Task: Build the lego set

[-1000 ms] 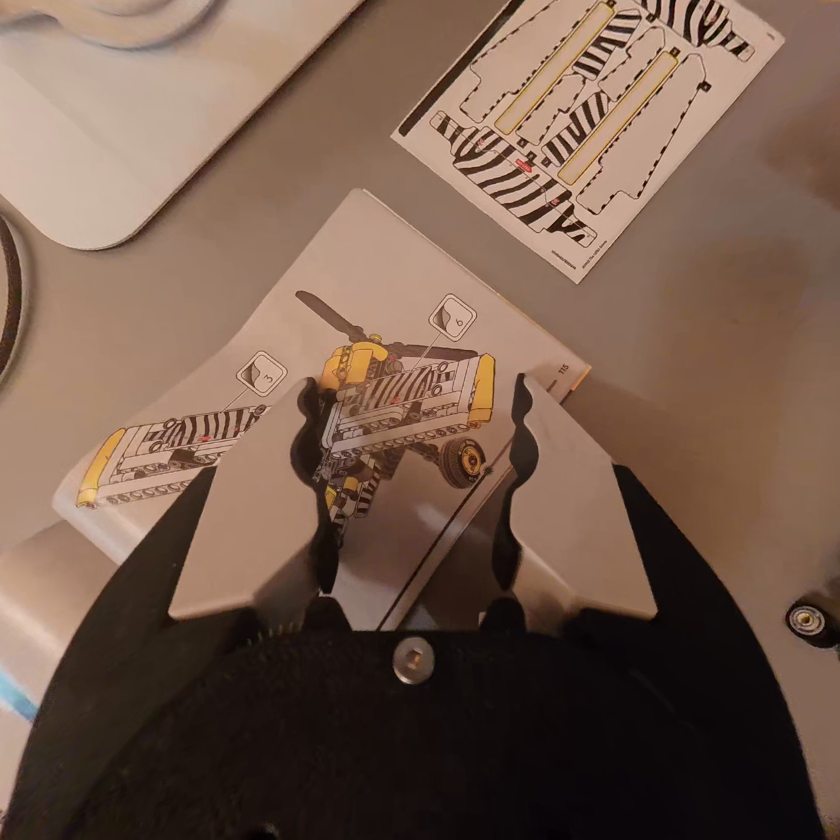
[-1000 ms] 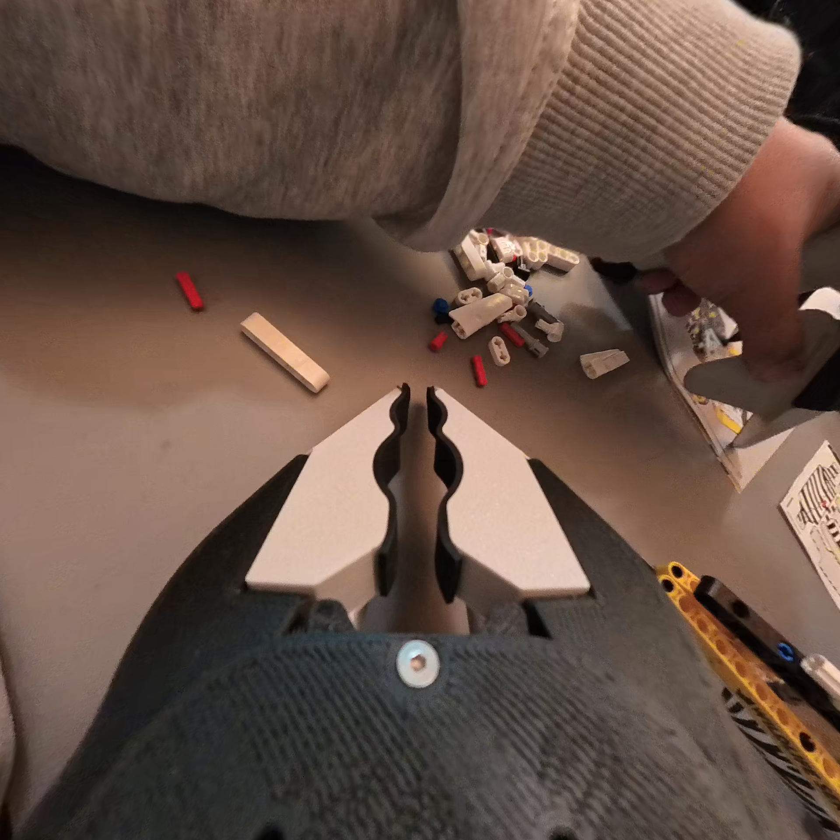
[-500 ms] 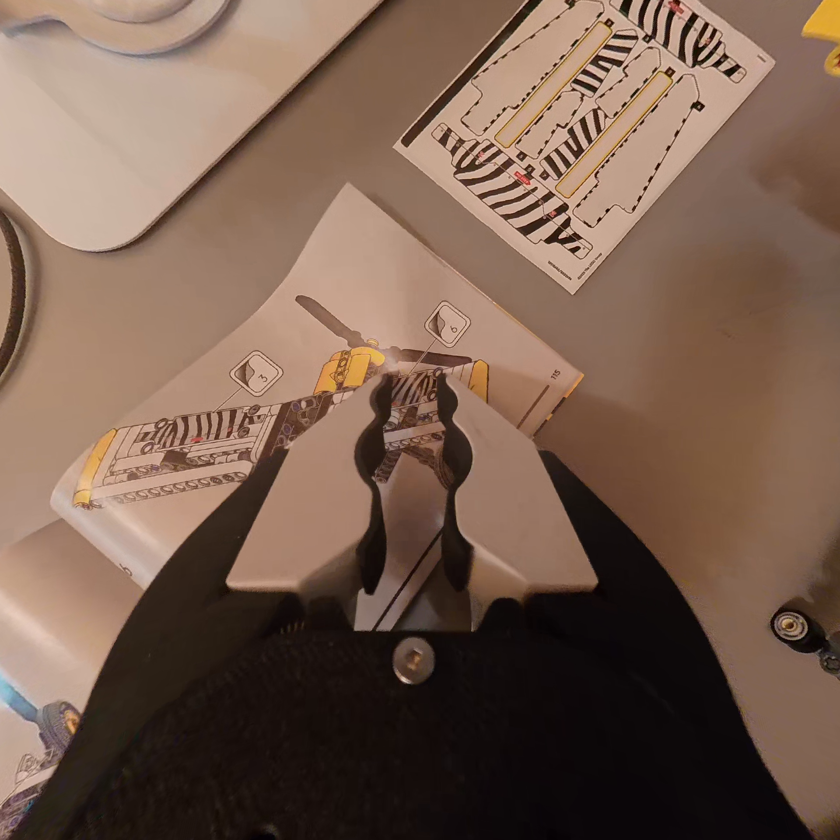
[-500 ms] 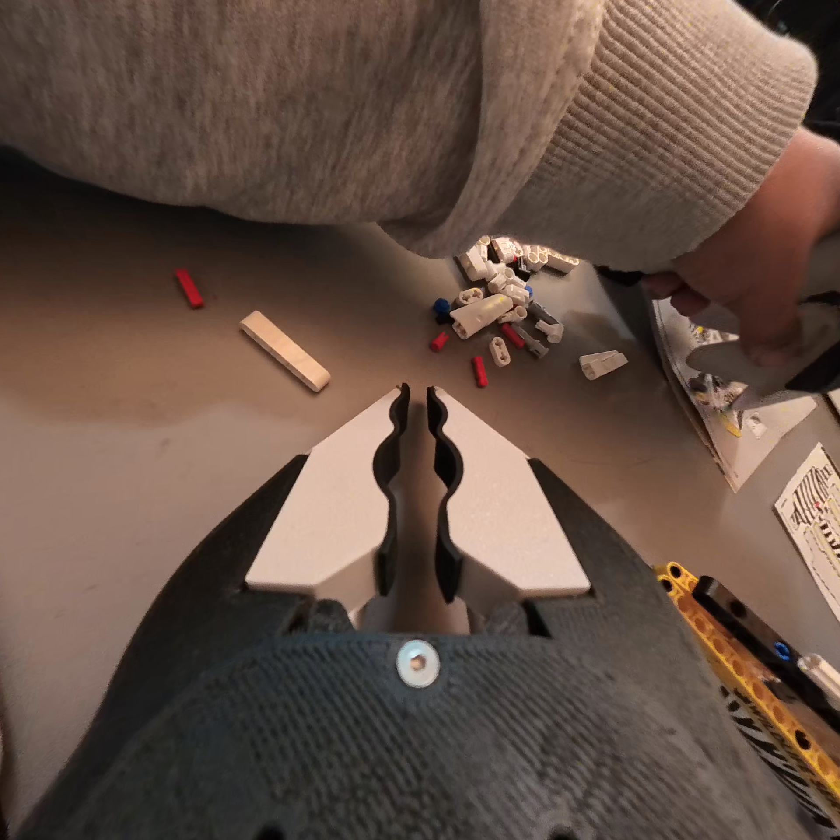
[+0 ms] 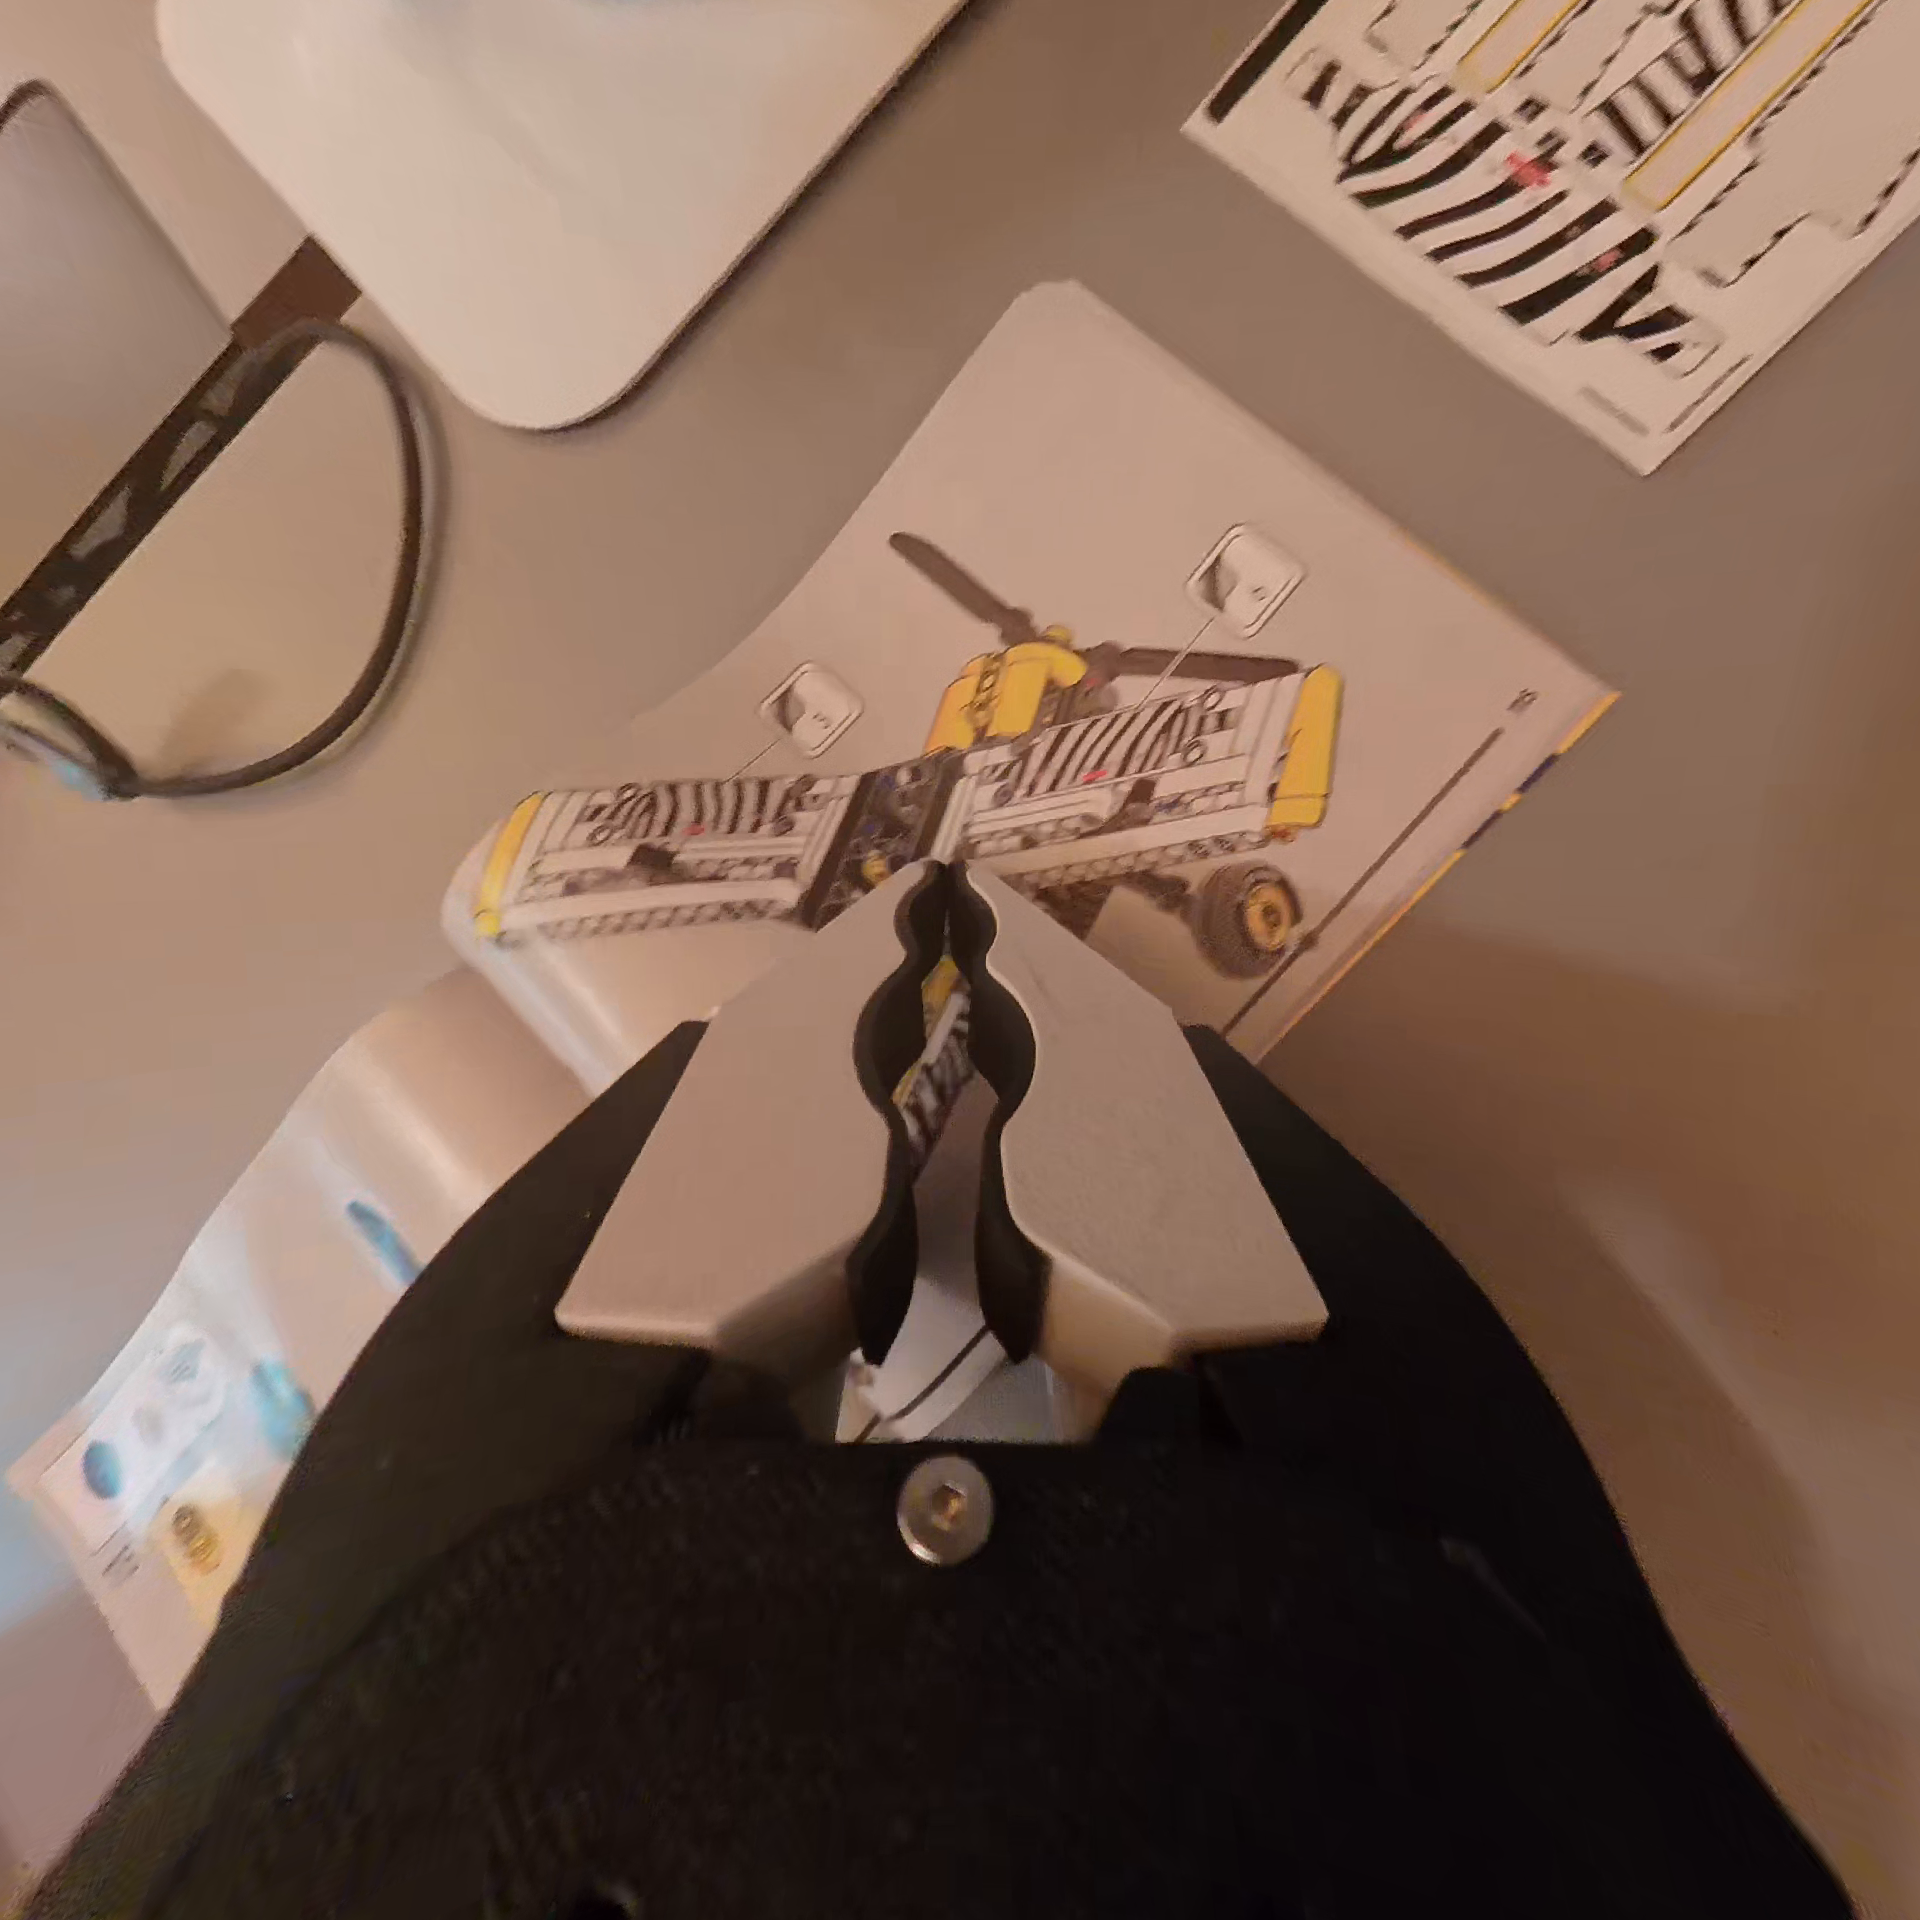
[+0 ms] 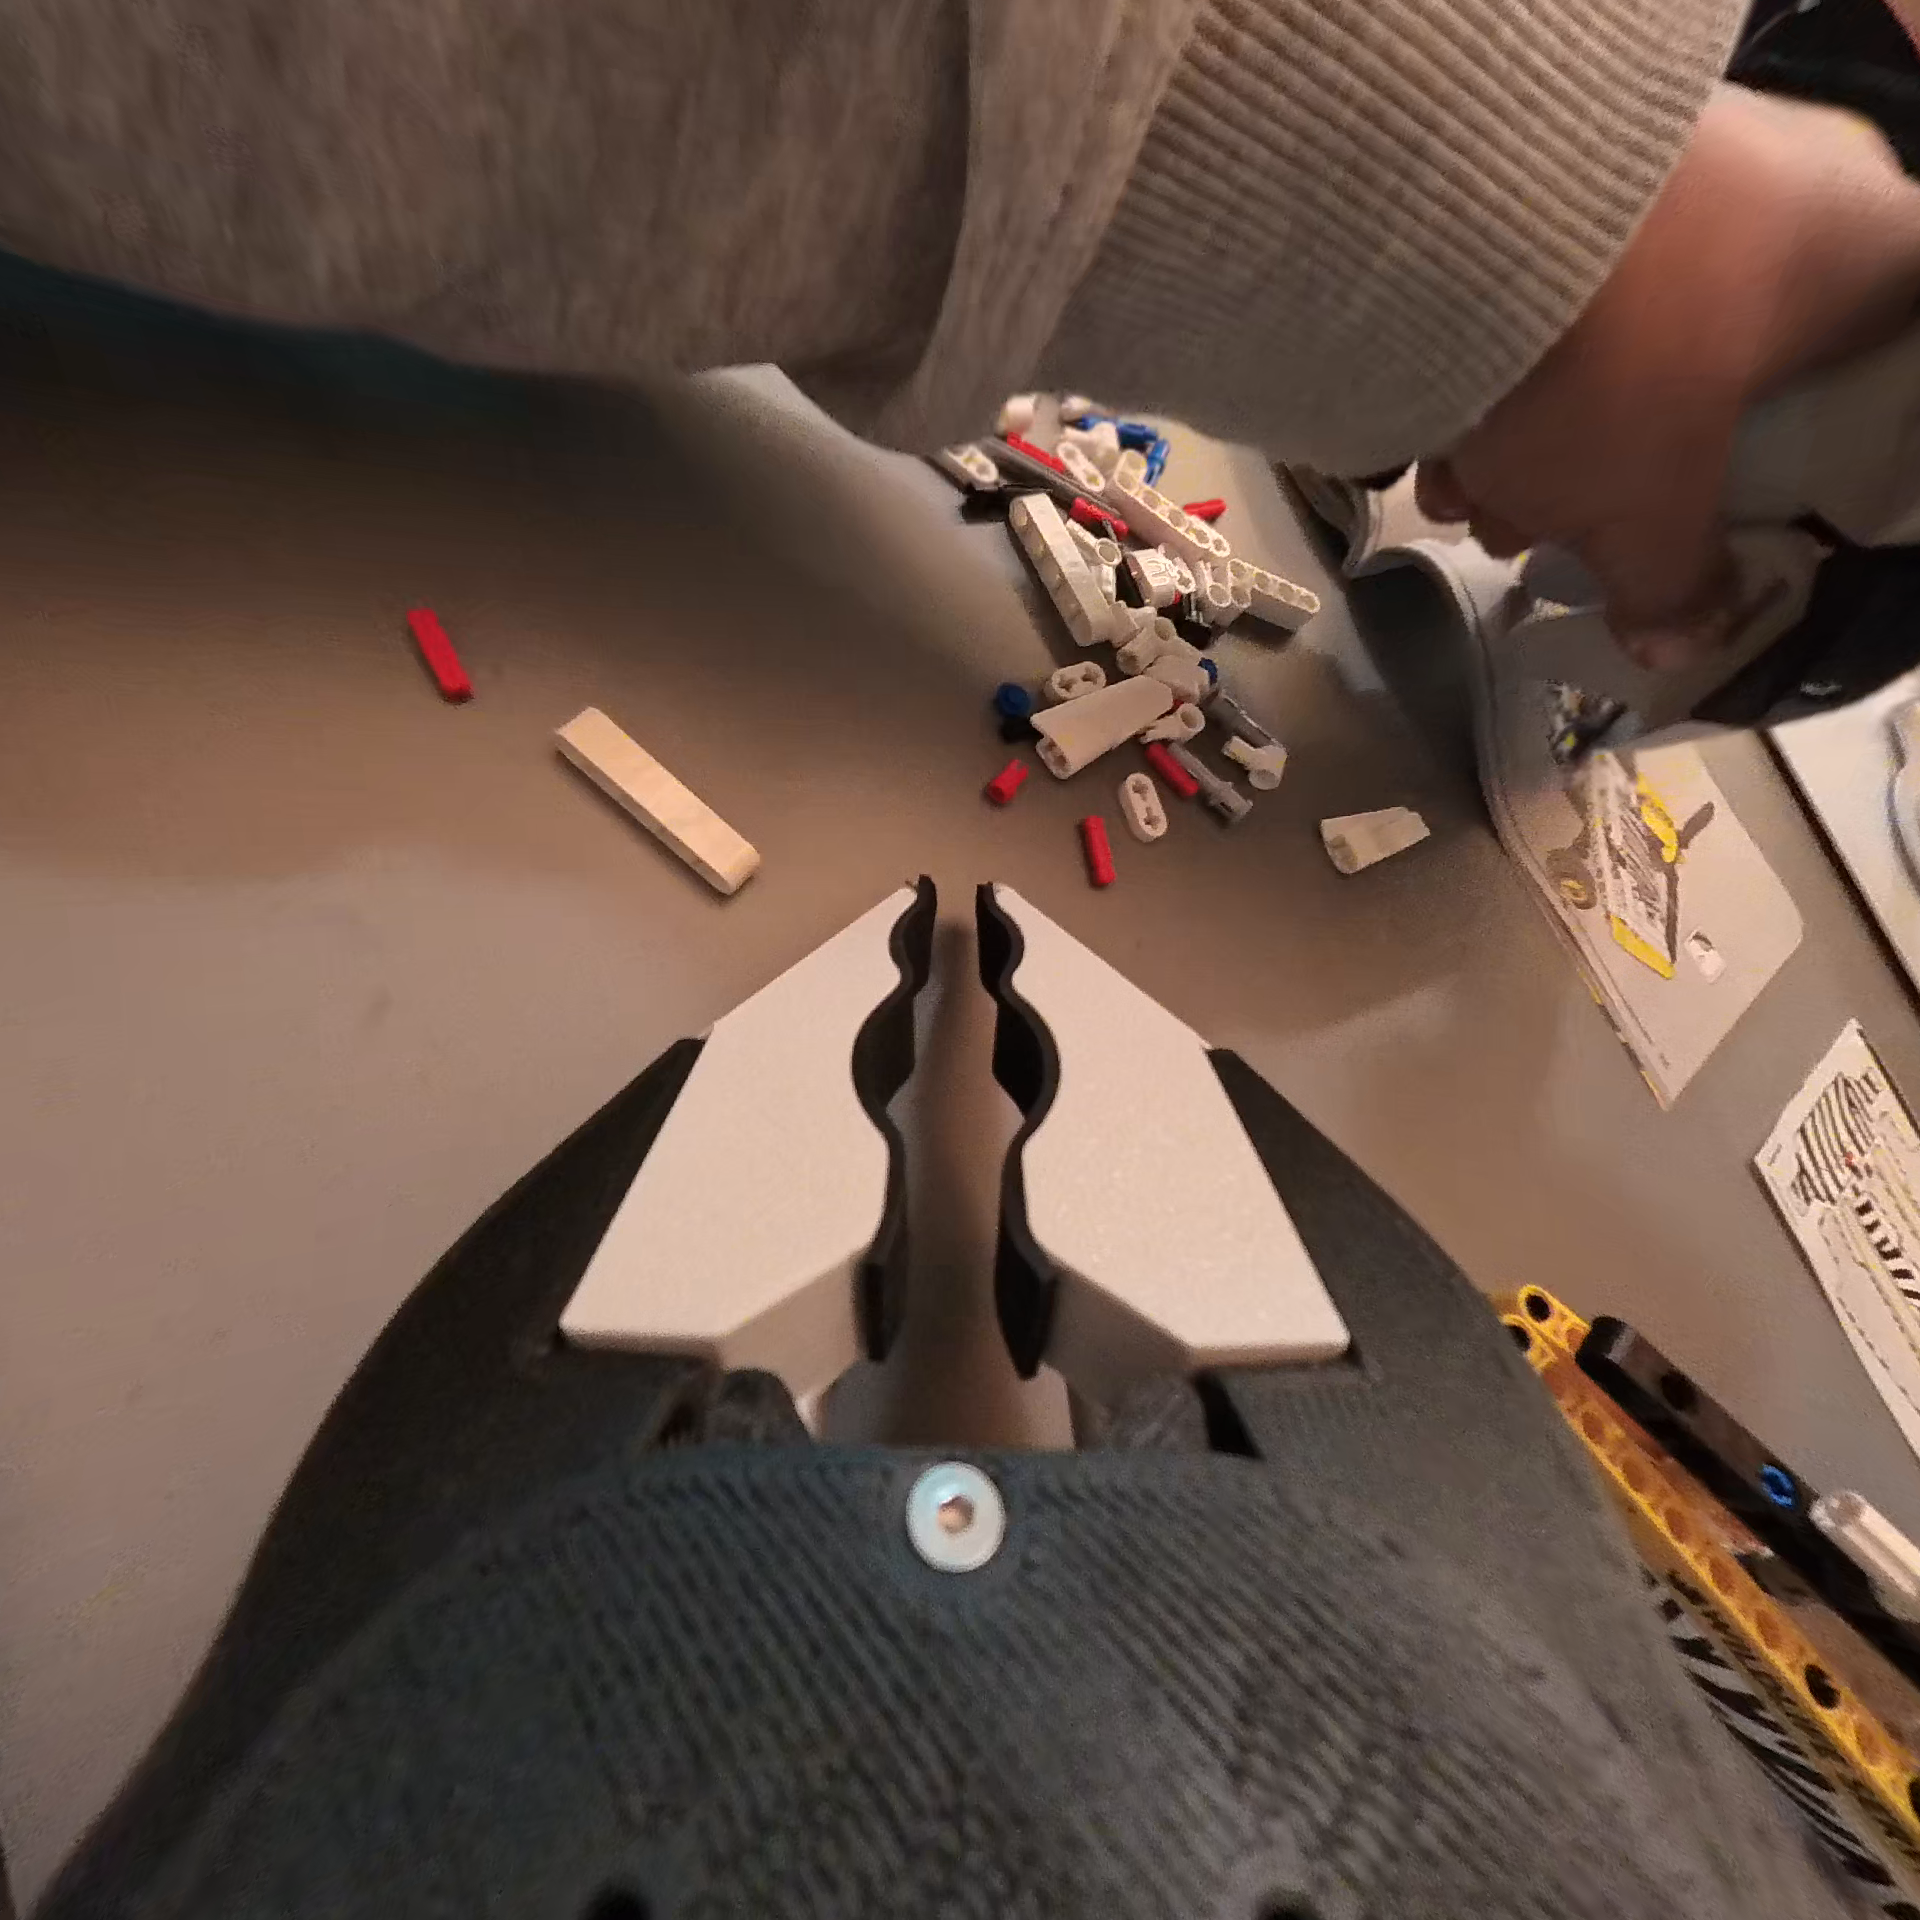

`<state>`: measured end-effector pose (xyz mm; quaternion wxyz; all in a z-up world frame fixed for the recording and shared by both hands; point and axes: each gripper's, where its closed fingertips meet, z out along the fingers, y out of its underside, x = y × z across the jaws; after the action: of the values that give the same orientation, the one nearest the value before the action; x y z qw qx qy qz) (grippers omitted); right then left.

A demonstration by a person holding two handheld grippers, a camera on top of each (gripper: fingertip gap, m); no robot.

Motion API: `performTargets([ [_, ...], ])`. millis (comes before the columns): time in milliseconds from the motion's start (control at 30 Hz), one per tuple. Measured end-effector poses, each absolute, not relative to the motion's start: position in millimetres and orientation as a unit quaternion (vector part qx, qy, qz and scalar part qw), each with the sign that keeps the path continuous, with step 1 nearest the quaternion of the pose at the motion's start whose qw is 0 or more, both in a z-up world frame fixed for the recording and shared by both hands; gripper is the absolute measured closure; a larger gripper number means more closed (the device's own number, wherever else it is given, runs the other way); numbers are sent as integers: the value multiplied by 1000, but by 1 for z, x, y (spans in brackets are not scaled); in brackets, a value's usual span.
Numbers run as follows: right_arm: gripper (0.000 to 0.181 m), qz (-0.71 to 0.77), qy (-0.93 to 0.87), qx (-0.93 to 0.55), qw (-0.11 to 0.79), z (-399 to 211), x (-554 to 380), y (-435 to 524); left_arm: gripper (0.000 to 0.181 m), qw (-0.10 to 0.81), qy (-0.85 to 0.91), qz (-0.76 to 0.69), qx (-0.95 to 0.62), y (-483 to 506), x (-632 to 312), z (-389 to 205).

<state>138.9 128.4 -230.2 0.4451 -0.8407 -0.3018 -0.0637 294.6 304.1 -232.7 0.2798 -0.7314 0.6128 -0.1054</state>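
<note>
My left gripper [image 5: 940, 878] is shut, its tips pinched on the open page of the instruction booklet [image 5: 1091, 499], over the picture of a yellow, zebra-striped plane. In the right wrist view that page [image 6: 1434, 623] curls up off the table under the person's hand [image 6: 1662, 416]. My right gripper [image 6: 953, 891] is empty, its jaws a narrow slit apart, above bare table. Beyond it lie a pile of small white, red, blue and grey pieces [image 6: 1122, 623], a long white tile [image 6: 655, 795] and a red pin [image 6: 438, 652]. A yellow and black part-built model [image 6: 1662, 1507] lies at the lower right.
A zebra sticker sheet [image 5: 1558, 208] lies beyond the booklet. A white flat board [image 5: 520, 156] and a black cable loop [image 5: 405, 520] lie to the left, and another printed sheet [image 5: 260, 1299] lower left. A grey sleeve [image 6: 727, 156] spans the top of the right wrist view. About 25 centimetres separates my left fingertips from my right. My right tips are roughly 5 centimetres from the long white tile [image 6: 655, 795]. My right gripper's tips are some 8 centimetres from the red pin [image 6: 438, 652].
My left gripper closed from wide open to shut on the booklet page and drew back, and the page has risen. My right gripper kept its jaws as they were.
</note>
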Motion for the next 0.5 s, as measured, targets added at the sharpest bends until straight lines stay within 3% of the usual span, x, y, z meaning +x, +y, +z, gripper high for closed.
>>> performTargets([
  [133, 174, -64, -302, -841, 445, -230, 139, 129, 171, 300, 588, -128, -740, 315, 288, -219],
  [333, 175, -64, -301, -841, 445, -230, 140, 130, 93, 255, 588, -246, -727, 265, 322, -212],
  [433, 175, -66, -303, -840, 445, -230, 140, 131, 61, 280, 606, -169, -725, 272, 329, -229],
  [467, 175, -66, -304, -839, 446, -230, 140, 131, 40, 296, 612, -124, -723, 281, 327, -236],
  [500, 175, -68, -305, -838, 446, -230, 140, 130, 39, 318, 602, -124, -722, 286, 331, -233],
])
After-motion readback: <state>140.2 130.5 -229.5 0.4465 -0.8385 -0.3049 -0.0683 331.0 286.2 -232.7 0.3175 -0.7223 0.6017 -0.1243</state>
